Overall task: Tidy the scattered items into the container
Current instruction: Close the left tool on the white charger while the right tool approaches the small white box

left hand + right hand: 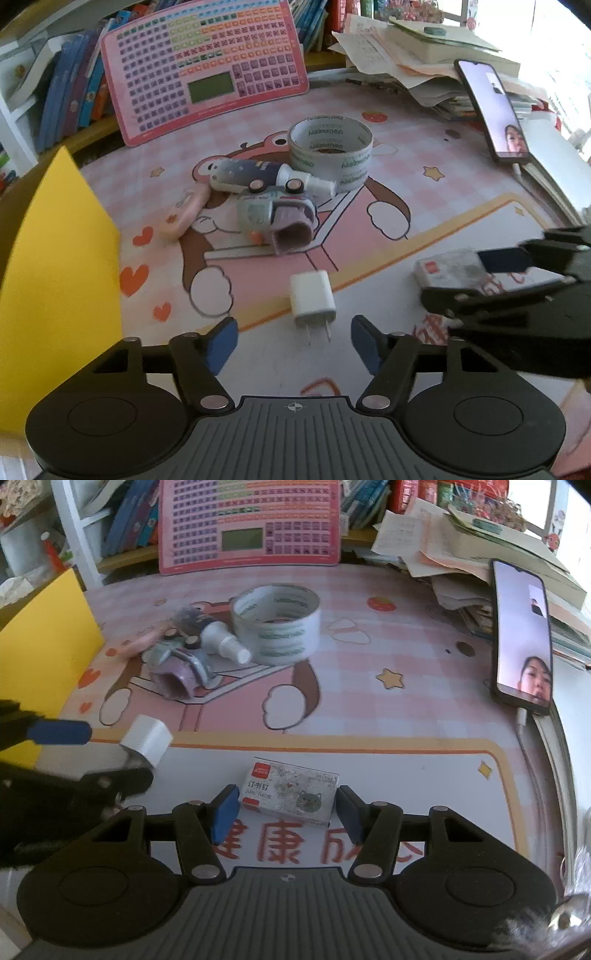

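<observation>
The left tool (293, 345) stands partly open at the lower centre of its own view, its blue pads on either side of the prongs of a white USB wall charger (312, 297) but not pressing on it; the charger lies flat on the bench (461, 206), prongs toward the camera. The charger is judged light, rigid and smooth-shelled: grip the two broad flat faces of the body, not the thin metal prongs, which offer little surface and could let it pivot. The right tool (282, 814) brackets a small staple box (290, 792) at the lower centre of its view, pads just beside or at the box's short ends; firm contact cannot be confirmed, so treat it as not yet gripped. The box is thin card, probably dense for its size if full; clamp across the short ends with moderate force, since the walls may buckle and a flap may open. In the upper centre of the left view lie a clear tape roll (330, 149), a spray bottle (273, 175), a toy car (275, 208) and a pink flat item (184, 214), clustered and partly overlapping. The tape roll is stiff and slick; take it across the ring wall. The bottle is round and may roll. The yellow container (55, 277) stands at the left edge of the left view, close to the charger.
</observation>
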Tool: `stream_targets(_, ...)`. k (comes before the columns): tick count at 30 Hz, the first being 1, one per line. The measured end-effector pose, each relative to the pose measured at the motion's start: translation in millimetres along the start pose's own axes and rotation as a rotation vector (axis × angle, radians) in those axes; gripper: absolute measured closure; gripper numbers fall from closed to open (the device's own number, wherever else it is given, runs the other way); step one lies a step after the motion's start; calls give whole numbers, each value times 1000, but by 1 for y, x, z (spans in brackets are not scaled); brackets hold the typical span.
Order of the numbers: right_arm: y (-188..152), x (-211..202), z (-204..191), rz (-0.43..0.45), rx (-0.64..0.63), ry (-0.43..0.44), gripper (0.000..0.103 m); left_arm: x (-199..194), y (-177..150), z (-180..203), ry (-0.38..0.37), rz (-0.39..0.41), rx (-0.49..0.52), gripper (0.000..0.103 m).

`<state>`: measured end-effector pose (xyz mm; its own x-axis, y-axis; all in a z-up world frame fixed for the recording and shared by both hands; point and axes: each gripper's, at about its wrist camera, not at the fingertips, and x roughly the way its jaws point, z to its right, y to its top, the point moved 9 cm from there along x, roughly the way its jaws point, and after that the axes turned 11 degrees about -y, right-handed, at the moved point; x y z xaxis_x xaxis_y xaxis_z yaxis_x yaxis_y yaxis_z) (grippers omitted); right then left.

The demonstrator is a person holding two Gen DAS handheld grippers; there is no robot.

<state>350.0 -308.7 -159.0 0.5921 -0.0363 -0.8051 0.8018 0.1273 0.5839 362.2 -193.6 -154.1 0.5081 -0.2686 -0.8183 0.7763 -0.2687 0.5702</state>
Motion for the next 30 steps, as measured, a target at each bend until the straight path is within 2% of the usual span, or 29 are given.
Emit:
stream_targets(2, -1, 1, 2, 1, 2, 5, 47, 5, 5, 0, -6, 0, -21, 42)
stream_targets(7, -3, 2, 2, 14, -11, 7, 47, 14, 10, -2, -3, -8, -54, 52)
stream_targets(12, -4, 4, 0, 16, -31, -8, 46, 20, 7, -4, -2, -3, -86, 52)
stream_targets(14, -3, 4, -1, 17, -34, -14, 46, 20, 7, -3, -12, 8, -87, 61)
stream_targets(16, -3, 4, -2, 21, -40, -19, 48, 19, 7, -3, -11, 18, -86, 78)
stream_targets(22, -5, 0, -3, 23, -43, -16, 49, 9, 3, -8, -35, 30, -140, 78)
stream_targets(30, -14, -22, -18, 17, -53, 24, 49, -26, -7, 0, -87, 68, -137, 78)
